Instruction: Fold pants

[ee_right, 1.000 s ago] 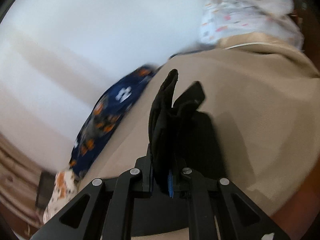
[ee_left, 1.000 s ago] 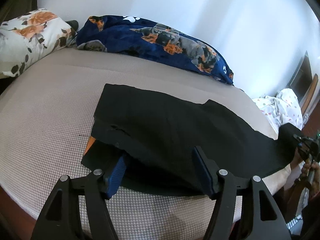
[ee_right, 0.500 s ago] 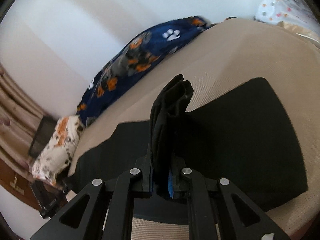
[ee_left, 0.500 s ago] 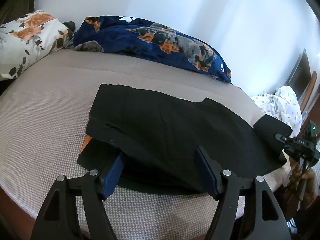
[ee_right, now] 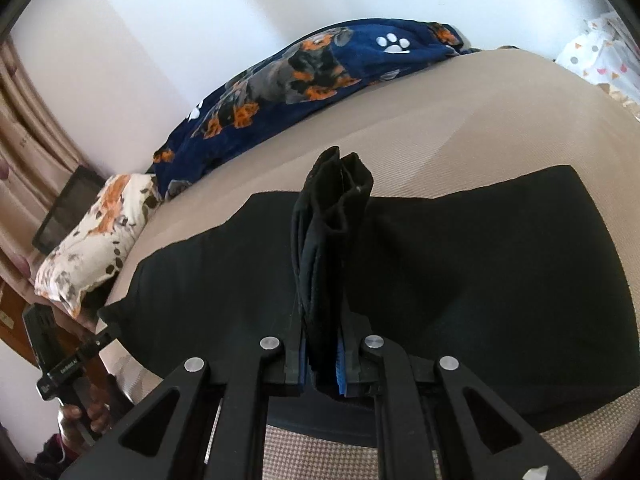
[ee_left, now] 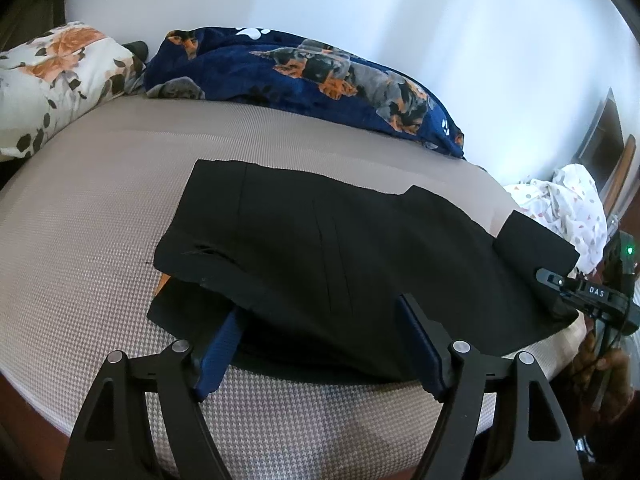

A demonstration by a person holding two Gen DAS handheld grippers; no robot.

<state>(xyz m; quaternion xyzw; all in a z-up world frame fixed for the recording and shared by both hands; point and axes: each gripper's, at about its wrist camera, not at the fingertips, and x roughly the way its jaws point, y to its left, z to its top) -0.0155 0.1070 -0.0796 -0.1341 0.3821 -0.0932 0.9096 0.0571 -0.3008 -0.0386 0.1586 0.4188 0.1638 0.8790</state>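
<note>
Bed (ee_left: 100, 240) is looking wide open on the left of the pants (ee_left: 340, 248), bare sheet all the way to the floral pillow (ee_left: 52, 80). Blue dog blanket (ee_left: 312, 80) is hogging the far edge along the wall. White spotted cloth (ee_left: 568, 204) is crowding the right end, so the only other clear strip is running between pants and blanket.

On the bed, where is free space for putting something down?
Bare mattress lies between the floral pillow and the black pants, also along the blue blanket. The near edge is crowded by pants and both tongs.
</note>
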